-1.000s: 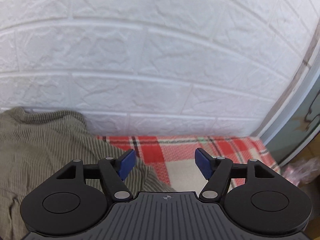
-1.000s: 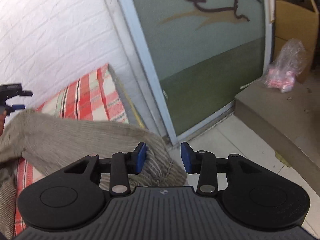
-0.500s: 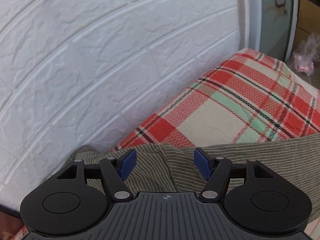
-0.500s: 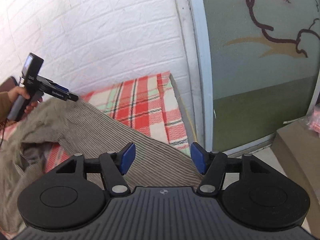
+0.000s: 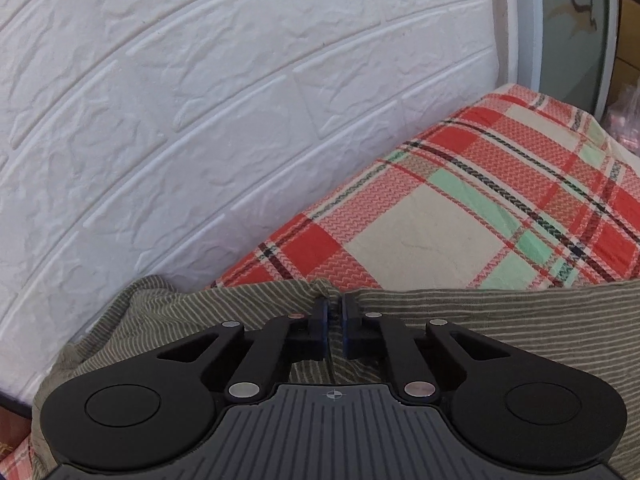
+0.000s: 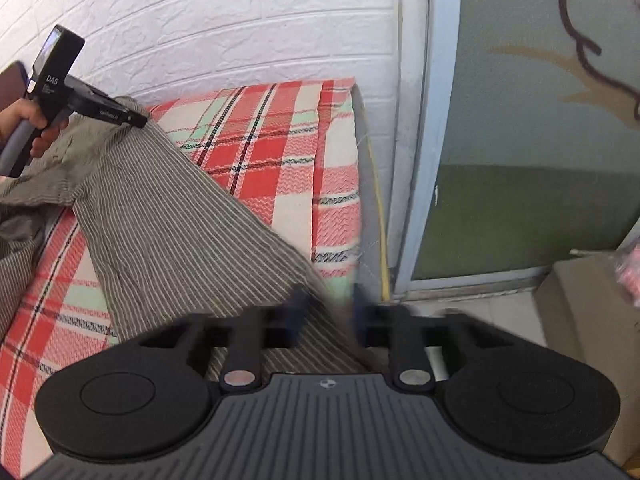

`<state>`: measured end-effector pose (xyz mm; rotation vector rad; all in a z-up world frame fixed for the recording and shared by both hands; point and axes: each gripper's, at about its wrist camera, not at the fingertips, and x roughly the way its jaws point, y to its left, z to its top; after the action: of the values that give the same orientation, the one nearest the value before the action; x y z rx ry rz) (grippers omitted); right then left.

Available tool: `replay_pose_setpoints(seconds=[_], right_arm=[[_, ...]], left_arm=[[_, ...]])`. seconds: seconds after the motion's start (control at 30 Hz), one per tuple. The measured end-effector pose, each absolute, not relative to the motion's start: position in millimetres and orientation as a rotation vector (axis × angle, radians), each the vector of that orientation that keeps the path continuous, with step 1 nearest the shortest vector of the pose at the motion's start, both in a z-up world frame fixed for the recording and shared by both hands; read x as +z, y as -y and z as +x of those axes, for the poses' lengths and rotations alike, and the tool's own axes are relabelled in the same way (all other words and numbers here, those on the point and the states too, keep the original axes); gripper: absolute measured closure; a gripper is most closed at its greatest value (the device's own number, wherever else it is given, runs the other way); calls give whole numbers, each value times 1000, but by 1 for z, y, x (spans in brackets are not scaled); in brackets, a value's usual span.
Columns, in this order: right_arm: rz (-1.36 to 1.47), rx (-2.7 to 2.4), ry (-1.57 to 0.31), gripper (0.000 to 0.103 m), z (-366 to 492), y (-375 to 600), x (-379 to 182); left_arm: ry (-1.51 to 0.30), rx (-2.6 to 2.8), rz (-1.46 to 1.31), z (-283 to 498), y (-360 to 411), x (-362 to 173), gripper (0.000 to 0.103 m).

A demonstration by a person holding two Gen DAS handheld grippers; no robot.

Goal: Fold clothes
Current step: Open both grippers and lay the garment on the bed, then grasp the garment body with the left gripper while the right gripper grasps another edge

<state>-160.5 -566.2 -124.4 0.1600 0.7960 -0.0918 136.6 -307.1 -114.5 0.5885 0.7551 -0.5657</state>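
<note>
Left fingers [image 5: 320, 320] pressed tight on a bunched pinch of the striped garment [image 5: 500, 320] at its far edge; the left gripper [image 5: 335, 322] has just snapped shut there. The right gripper [image 6: 326, 312] is a blur, its jaws just closing with the cloth's near edge between them, the grip itself not clear. Between the two the olive fabric stretches in a band across the plaid bed cover [image 6: 280, 152], the rest slumped in a heap at the left. Both ends look claimed, but no fold is laid yet, so I'd call this the opening move with all the folding ahead
</note>
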Motion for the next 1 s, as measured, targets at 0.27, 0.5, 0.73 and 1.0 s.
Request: replay_pose_setpoints(seconds=[0.27, 0.5, 0.73, 1.0], right_arm=[[179, -256, -782, 93, -152, 572, -127], [266, -211, -512, 36, -200, 537, -71], [233, 182, -509, 24, -206, 430, -56], [291, 368, -665, 24, -179, 336, -93]], left_arm=[[-749, -477, 512, 139, 320, -110, 63], [-633, -605, 384, 85, 255, -34, 19], [-611, -514, 272, 1, 100, -3, 14], [-735, -245, 48, -87, -71, -54, 13]])
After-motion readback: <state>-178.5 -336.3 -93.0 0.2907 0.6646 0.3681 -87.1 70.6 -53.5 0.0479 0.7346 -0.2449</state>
